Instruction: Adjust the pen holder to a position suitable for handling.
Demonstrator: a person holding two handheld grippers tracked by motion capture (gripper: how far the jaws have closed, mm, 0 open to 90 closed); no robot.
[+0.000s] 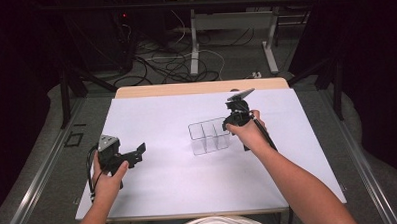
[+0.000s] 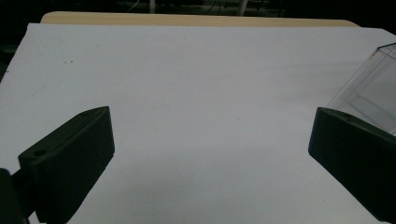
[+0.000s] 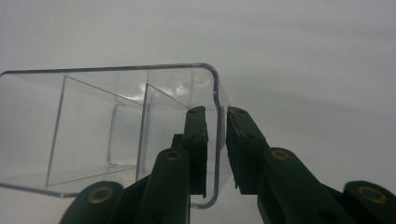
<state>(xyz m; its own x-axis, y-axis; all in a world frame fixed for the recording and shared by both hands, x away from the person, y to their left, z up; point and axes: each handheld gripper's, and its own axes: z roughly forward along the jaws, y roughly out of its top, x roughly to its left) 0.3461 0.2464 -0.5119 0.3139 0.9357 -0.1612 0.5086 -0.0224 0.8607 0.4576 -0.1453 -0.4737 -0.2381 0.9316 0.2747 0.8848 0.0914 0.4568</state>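
We start with the broad white-covered desk (image 1: pixel 189 187), which lies under both tongs. On it, just left of our right tongs (image 1: pixel 230 122) and well to the right of our left tongs (image 1: pixel 138 151), stands the clear plastic box with inner dividers (image 1: pixel 209 136), upright, with nothing visible in its compartments.

Our right tongs (image 3: pixel 216 135) straddle the box's near right wall (image 3: pixel 215 93), one jaw inside the compartment and the other outside. A thin gap shows on either side of the wall, so we judge them nearly closed around it but cannot tell whether they pinch it. We judge that grasping the thin wall near a corner gives a firm hold for lifting or sliding the box.

Our left tongs (image 2: pixel 210 154) are wide open over bare desk, holding nothing, probably waiting their turn.

The right gripper view reveals how the jaws bracket the wall, which the hand hides in the high view. The left gripper view shows a corner of the box (image 2: pixel 373 88) beyond its right jaw.
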